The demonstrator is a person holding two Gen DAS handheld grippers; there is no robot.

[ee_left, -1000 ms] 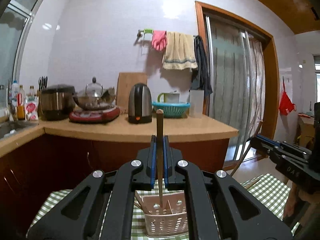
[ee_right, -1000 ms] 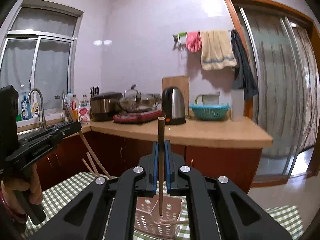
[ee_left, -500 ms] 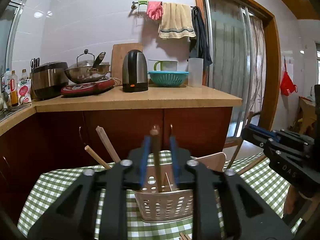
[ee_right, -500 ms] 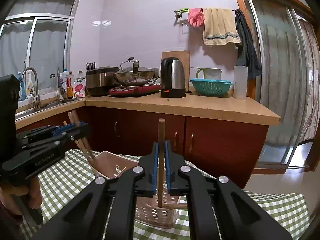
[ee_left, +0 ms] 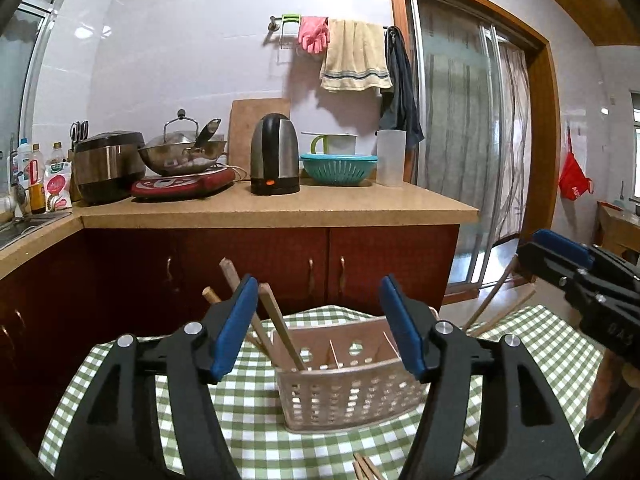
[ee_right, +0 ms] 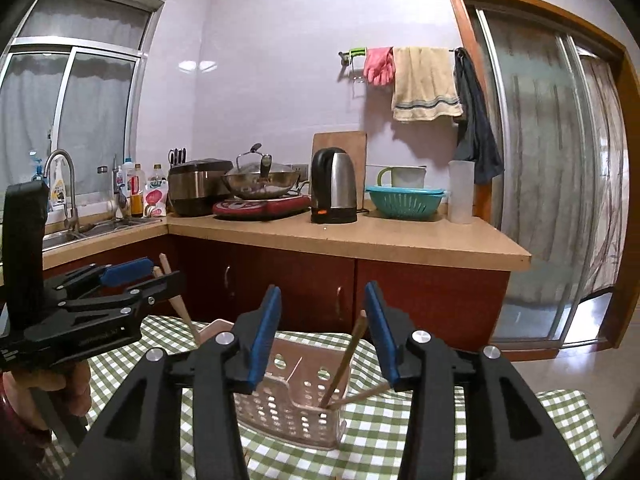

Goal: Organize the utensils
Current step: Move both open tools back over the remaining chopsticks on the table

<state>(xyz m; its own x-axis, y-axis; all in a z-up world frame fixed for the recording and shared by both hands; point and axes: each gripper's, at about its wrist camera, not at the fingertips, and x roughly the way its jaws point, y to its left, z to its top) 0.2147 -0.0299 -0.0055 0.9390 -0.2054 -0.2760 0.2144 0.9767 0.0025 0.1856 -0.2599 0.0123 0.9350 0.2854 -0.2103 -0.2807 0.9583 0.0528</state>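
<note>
Both grippers, left and right, hang with jaws wide apart and empty. Just beyond the jaws, the basket on the checked tablecloth already holds leaning chopsticks. A few loose sticks lie below the left jaws, apparently left to collect. Nothing blocks the basket.

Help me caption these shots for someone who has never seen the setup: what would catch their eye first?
Most striking are the open blue-padded left tongs and right tongs, each hanging empty above the pink perforated utensil basket on the green checked tablecloth. Wooden chopsticks lean out of the basket's end compartments. Behind, a black kettle stands on the counter.
</note>
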